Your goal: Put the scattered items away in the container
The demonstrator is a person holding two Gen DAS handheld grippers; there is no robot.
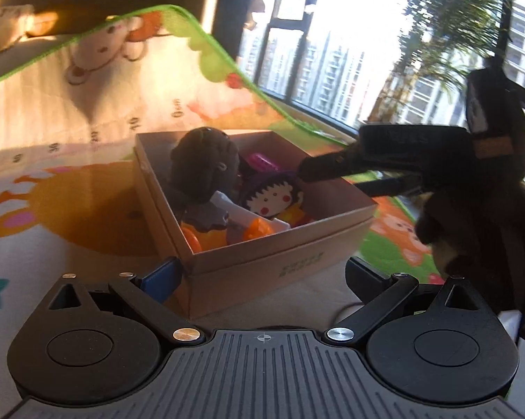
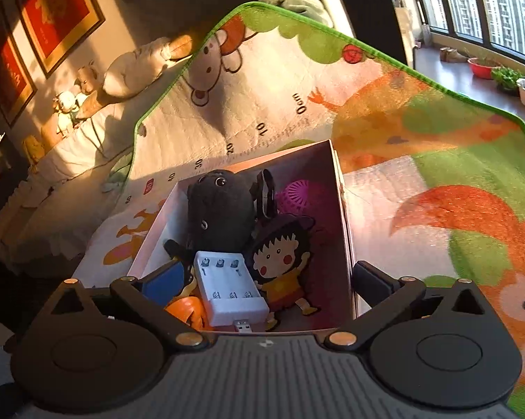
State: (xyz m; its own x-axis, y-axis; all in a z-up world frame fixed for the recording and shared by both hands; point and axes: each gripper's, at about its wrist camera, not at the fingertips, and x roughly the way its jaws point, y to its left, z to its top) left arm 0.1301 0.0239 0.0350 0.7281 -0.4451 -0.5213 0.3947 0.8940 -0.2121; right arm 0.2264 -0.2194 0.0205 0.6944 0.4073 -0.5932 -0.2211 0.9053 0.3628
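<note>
Cardboard box (image 2: 335, 188) sits on the play mat (image 2: 437, 160), holding a black plush (image 2: 220, 209), white charger (image 2: 231, 289) and cartoon doll (image 2: 279, 258). Right gripper (image 2: 262, 279) at six o'clock, spread, empty. Left gripper (image 1: 262, 276) likewise spread, empty.

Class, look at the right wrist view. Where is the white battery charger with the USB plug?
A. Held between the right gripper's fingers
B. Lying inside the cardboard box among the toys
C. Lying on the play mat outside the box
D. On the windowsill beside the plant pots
B: the white battery charger lies inside the cardboard box, beside the cartoon girl figure and below the dark plush toy; no gripper touches it.
</note>
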